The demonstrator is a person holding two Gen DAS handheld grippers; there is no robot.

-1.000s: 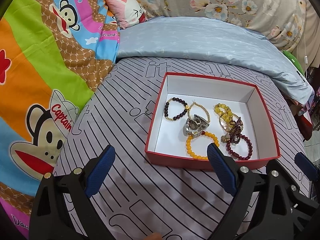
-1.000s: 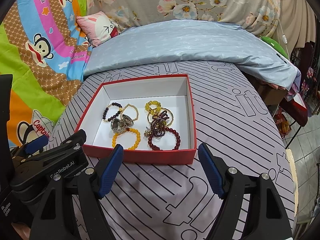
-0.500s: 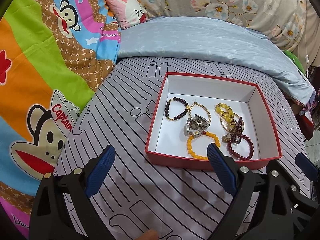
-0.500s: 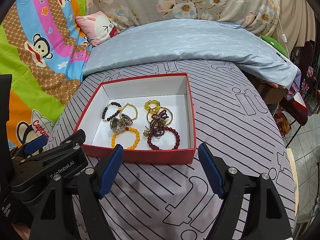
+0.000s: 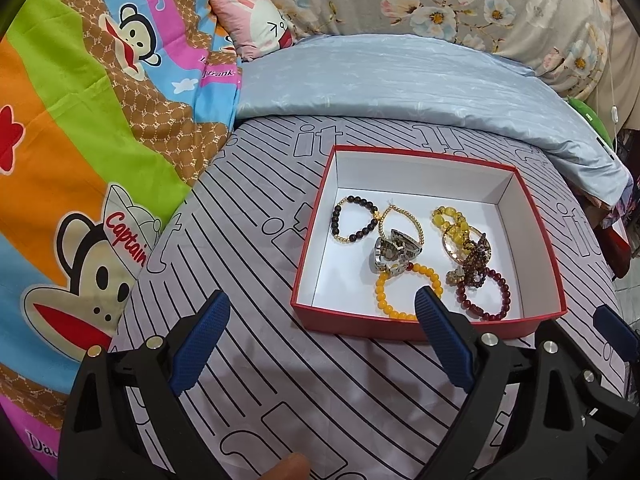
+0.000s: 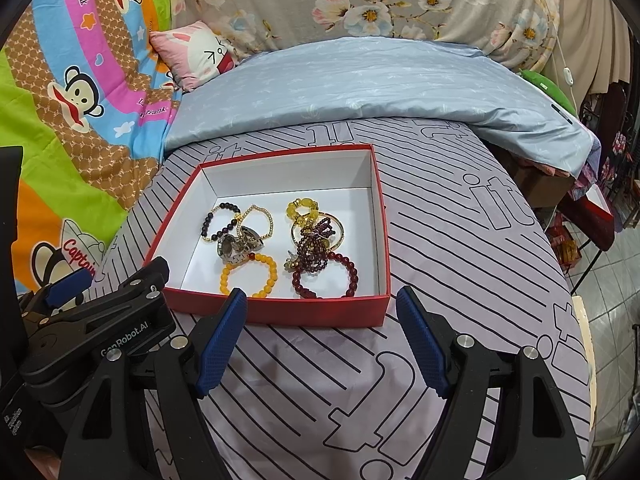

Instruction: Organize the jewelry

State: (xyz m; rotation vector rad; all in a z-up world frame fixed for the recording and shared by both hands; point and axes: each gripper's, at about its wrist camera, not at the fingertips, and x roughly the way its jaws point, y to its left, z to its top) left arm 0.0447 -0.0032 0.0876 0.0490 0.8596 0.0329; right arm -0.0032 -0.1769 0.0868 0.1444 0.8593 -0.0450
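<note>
While both grippers gape, jewelry box (image 6: 280,312) lies ahead.

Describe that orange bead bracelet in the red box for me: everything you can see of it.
The orange bracelet is a closed ring of round, smooth, glossy beads, amber-orange, much alike in size; they look like glass or resin. It lies flat on the white floor of the red box, near the front wall. At its far side it touches the silver watch, next to one dark red bead there. The dark red bracelet lies apart to its right. Neither hand-held gripper touches it.
</note>
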